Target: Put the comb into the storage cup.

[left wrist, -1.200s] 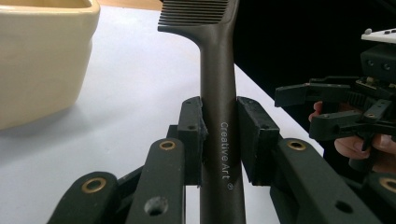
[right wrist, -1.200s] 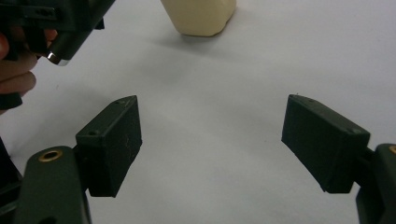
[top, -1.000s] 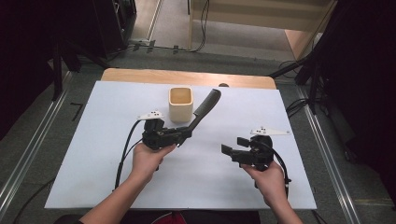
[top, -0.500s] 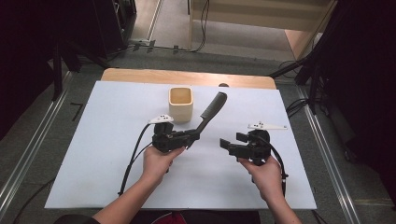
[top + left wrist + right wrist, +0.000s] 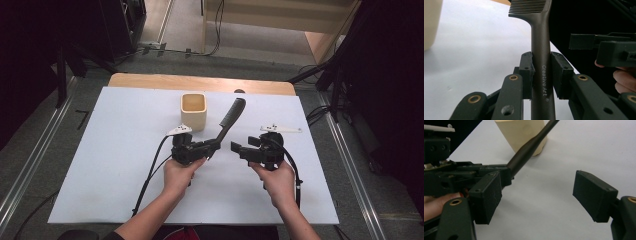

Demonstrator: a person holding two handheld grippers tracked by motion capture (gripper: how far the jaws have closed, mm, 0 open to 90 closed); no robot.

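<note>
comb (image 5: pixel 231 119) shifted rightward, beside cup (image 5: pixel 193 111)

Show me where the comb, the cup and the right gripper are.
comb (image 5: pixel 541 50), left gripper view, on its handle.
cup (image 5: pixel 193 117), high view, on its front wall.
right gripper (image 5: pixel 536 195), right gripper view, midway between its open jaws.

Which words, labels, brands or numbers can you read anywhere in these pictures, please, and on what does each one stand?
"Creative Art ®": pale lettering running along the handle of the dark grey plastic comb, seen in the left gripper view between the pads of the left hand-held gripper.
No other text can be read: the cream square cup, the white table cover and the right hand-held gripper bear no legible marks.
</note>
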